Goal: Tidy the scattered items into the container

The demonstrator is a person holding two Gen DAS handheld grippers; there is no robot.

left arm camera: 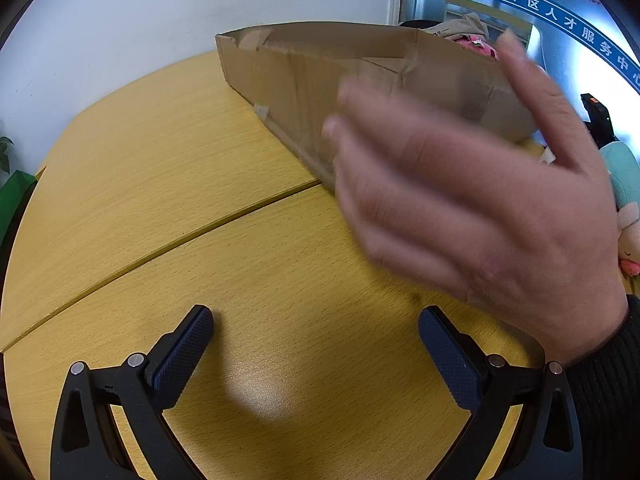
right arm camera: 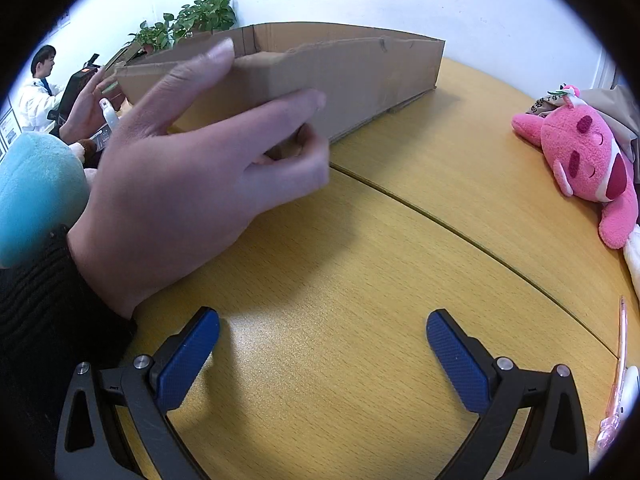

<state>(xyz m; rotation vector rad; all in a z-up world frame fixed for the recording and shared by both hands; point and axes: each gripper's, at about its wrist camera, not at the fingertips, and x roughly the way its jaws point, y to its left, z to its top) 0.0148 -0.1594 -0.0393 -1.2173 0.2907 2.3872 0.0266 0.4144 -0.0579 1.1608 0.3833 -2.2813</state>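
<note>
A brown cardboard box (left arm camera: 360, 76) stands open on the yellow wooden table (left arm camera: 160, 184); it also shows in the right wrist view (right arm camera: 360, 72). My left gripper (left arm camera: 316, 344) is open and empty over bare table. My right gripper (right arm camera: 322, 344) is open and empty over bare table. A pink plush toy (right arm camera: 588, 160) lies at the right; a bit of it shows behind the box (left arm camera: 476, 46). A teal plush toy (right arm camera: 36, 192) sits at the left and also shows in the left wrist view (left arm camera: 624, 176). A pink pen (right arm camera: 616, 376) lies at the far right edge.
A bare hand (left arm camera: 472, 200) in a black sleeve is in front of the box, blurred; it also shows in the right wrist view (right arm camera: 192, 176). A seam (right arm camera: 460, 224) crosses the table. A potted plant (right arm camera: 188, 20) and a seated person (right arm camera: 40, 88) are behind.
</note>
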